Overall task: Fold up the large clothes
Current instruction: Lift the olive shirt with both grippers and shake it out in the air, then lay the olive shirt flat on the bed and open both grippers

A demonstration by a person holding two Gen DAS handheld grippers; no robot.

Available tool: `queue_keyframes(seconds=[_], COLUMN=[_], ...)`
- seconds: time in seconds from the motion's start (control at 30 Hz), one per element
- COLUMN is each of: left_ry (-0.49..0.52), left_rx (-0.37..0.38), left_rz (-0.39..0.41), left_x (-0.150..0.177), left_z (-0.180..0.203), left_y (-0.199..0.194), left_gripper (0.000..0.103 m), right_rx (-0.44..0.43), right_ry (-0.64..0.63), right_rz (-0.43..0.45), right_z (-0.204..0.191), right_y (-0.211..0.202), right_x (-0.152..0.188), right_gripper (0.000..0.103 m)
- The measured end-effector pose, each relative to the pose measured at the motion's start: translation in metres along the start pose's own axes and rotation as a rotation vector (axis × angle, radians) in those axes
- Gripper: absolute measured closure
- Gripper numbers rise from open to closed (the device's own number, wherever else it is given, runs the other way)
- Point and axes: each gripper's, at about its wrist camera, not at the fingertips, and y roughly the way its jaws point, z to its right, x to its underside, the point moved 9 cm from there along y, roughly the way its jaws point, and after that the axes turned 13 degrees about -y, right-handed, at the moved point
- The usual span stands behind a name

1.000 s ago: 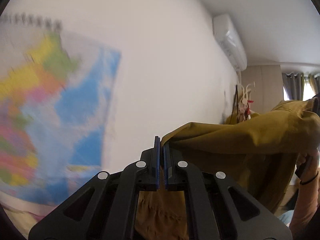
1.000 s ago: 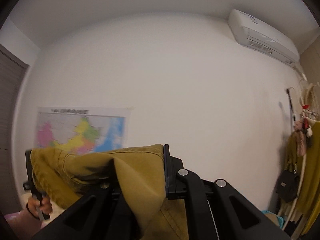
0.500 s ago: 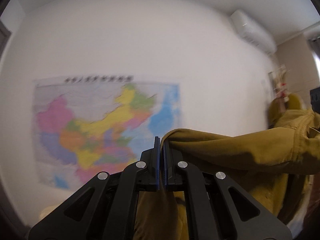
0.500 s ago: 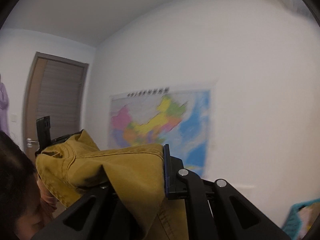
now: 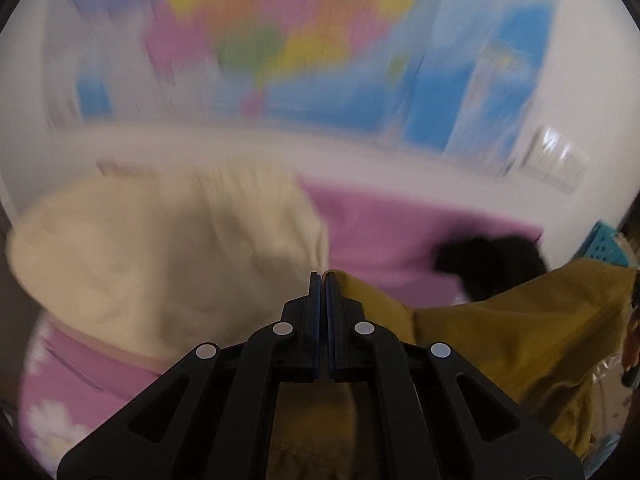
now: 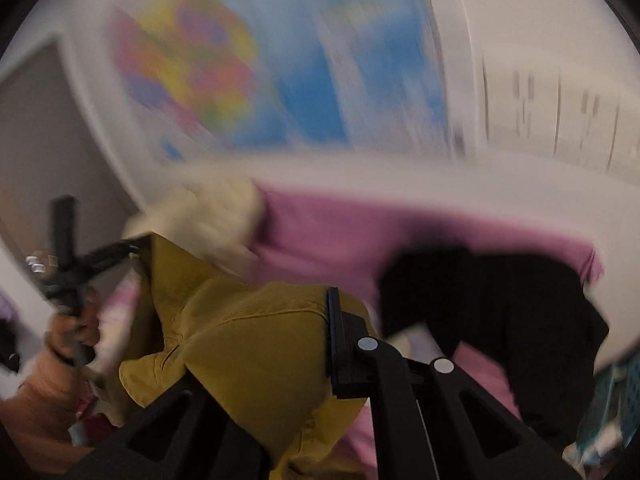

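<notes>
A large mustard-yellow garment [image 5: 520,336] is stretched in the air between both grippers. My left gripper [image 5: 323,280] is shut on one edge of it; the cloth hangs off to the right and below the fingers. My right gripper [image 6: 326,300] is shut on the other end of the garment [image 6: 248,344], which drapes over and hides its left finger. The left gripper with the hand that holds it also shows in the right wrist view [image 6: 132,245], at the far end of the cloth. Both views are blurred by motion.
Below lies a bed with a pink floral cover [image 5: 384,224], a cream garment [image 5: 160,248] heaped at its left and a black garment [image 6: 496,312] at its right. A coloured wall map [image 5: 304,40] hangs behind. A turquoise basket [image 5: 600,244] stands at the right.
Both grippers have swung down fast with the yellow garment: the views showed the wall, map and ceiling, and now they show the bed. Both grips are unchanged.
</notes>
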Motion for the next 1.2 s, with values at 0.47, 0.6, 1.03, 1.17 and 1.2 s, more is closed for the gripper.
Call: queue_keyframes(seconds=[0.47, 0.6, 1.03, 1.17, 1.2], left_ry=[0.017, 0.079, 0.269, 0.221, 0.214], left_rx=[-0.031, 0.099, 0.369, 0.335, 0.333], left_rz=[-0.125, -0.046, -0.488, -0.578, -0.582], left_x=[-0.006, -0.007, 0.139, 0.151, 0.149], left_z=[-0.019, -0.003, 0.084, 0.095, 0.098], left_y=[0.048, -0.005, 0.036, 0.076, 0.082], left_gripper=[0.047, 0.031, 0.028, 0.040, 0.043], right_rx=[0.007, 0.005, -0.058, 0.019, 0.049], right_ry=[0.337, 0.322, -0.155, -0.304, -0.347], right_rz=[-0.228, -0.233, -0.142, -0.251, -0.279], right_z=[0.094, 0.091, -0.087, -0.129, -0.132], right_y=[0.122, 0.114, -0.017, -0.002, 0.004], right_x=[0.047, 0.048, 0.079, 0.116, 0.125], right_gripper=[0.060, 0.037, 0.006, 0.006, 0.006])
